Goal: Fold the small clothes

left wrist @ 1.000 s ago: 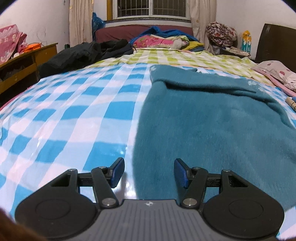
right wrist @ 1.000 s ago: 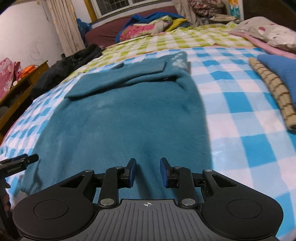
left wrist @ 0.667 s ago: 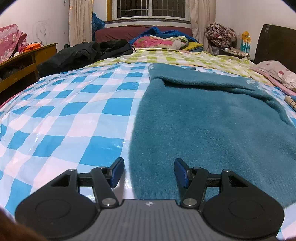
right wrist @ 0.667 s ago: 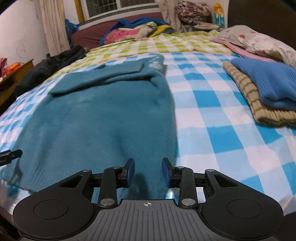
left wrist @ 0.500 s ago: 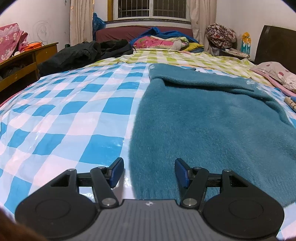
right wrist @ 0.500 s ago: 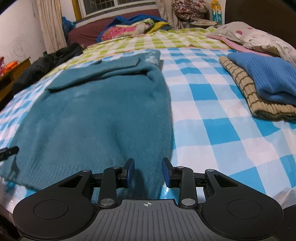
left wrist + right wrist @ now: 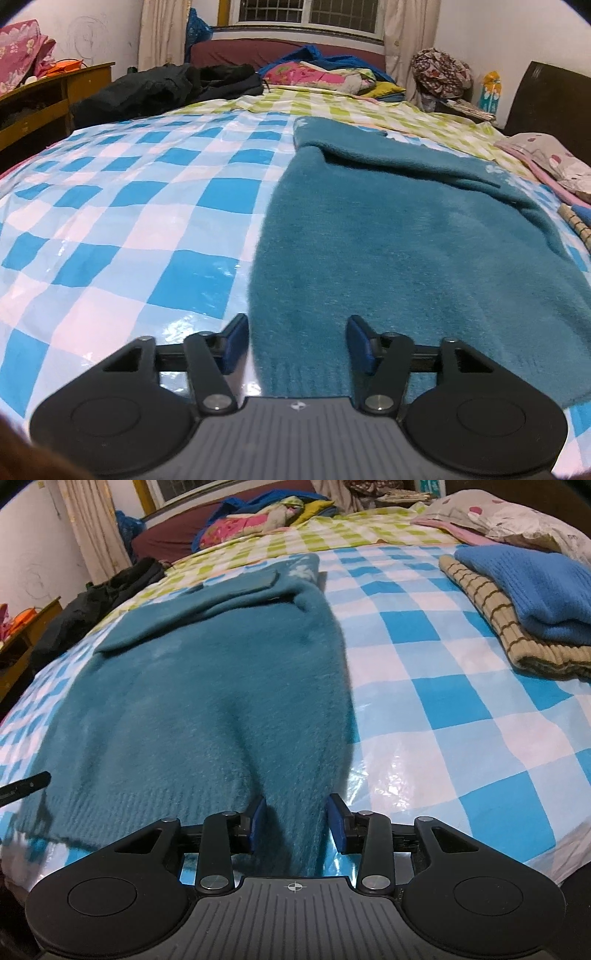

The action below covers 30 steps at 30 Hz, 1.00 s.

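A fuzzy teal sweater (image 7: 406,229) lies flat on the blue-and-white checked sheet (image 7: 129,221), sleeves folded across its far end. My left gripper (image 7: 297,341) is open, its fingers astride the hem's left corner. In the right wrist view the sweater (image 7: 207,686) fills the middle, and my right gripper (image 7: 296,821) is open, with the hem's right corner bunched between its blue pads (image 7: 337,821). The left gripper's tip (image 7: 26,784) pokes in at the left edge.
A folded blue sweater (image 7: 528,587) lies on a striped tan one (image 7: 491,620) to the right. Pillows (image 7: 517,517) lie beyond them. Black clothes (image 7: 166,88) and a wooden shelf (image 7: 44,103) are at far left. Bedding is heaped under the window.
Both grippers came back toward the near hem and lowered. The right one shifted right to the hem's right corner, which now rises between its pads. Neither has closed.
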Motion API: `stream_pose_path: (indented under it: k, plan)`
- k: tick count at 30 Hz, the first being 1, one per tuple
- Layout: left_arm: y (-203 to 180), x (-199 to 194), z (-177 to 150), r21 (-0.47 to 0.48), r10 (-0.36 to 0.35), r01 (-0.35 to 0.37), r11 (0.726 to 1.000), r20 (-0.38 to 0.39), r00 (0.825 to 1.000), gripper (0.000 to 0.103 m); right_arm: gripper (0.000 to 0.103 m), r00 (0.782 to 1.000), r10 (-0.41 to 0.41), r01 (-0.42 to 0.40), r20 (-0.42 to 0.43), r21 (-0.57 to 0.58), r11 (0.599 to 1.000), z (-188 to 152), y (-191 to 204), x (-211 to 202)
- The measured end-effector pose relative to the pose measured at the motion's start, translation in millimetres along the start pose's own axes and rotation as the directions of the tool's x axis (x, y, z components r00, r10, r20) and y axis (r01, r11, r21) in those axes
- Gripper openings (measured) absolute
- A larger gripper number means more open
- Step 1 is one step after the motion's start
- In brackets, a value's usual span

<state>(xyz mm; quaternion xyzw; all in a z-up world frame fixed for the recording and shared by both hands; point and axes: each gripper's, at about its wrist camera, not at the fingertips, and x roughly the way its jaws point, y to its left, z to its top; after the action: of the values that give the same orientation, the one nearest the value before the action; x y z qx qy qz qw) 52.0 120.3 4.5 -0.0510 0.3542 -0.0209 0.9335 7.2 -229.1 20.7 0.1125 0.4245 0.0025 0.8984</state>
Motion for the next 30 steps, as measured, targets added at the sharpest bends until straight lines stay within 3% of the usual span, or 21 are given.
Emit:
stream_pose_path:
  k: [6, 18, 23, 27, 30]
  plan:
    - [0.4, -2.7, 2.7, -0.012, -0.003, 0.003, 1.000, -0.005, 1.000, 0.049, 0.019, 0.998, 0.066, -0.065, -0.016, 0.067, 0.996, 5.1, -6.6, -2.3]
    - [-5.0, -4.6, -3.0, 0.014, 0.011, -0.011, 1.000, -0.012, 1.000, 0.048, 0.024, 0.991, 0.136, -0.135, -0.011, 0.076, 0.988, 2.4, -13.2, 6.2]
    - [0.3, -9.4, 2.1, -0.045, -0.034, 0.033, 0.998, -0.004, 0.999, 0.019, 0.017, 0.982, 0.190, -0.188, 0.002, 0.147, 0.971, 4.6, -17.0, 5.6]
    - [8.8, -15.4, 10.8, -0.170, -0.129, 0.132, 0.977, 0.026, 0.991, 0.017, 0.015, 0.965, 0.256, -0.262, 0.054, 0.218, 0.940, 11.1, -19.3, -0.3]
    - [12.5, -16.0, 22.3, -0.260, -0.219, 0.229, 0.938, 0.066, 0.973, 0.017, 0.015, 0.941, 0.317, -0.336, 0.116, 0.254, 0.907, 21.3, -16.4, -5.1]
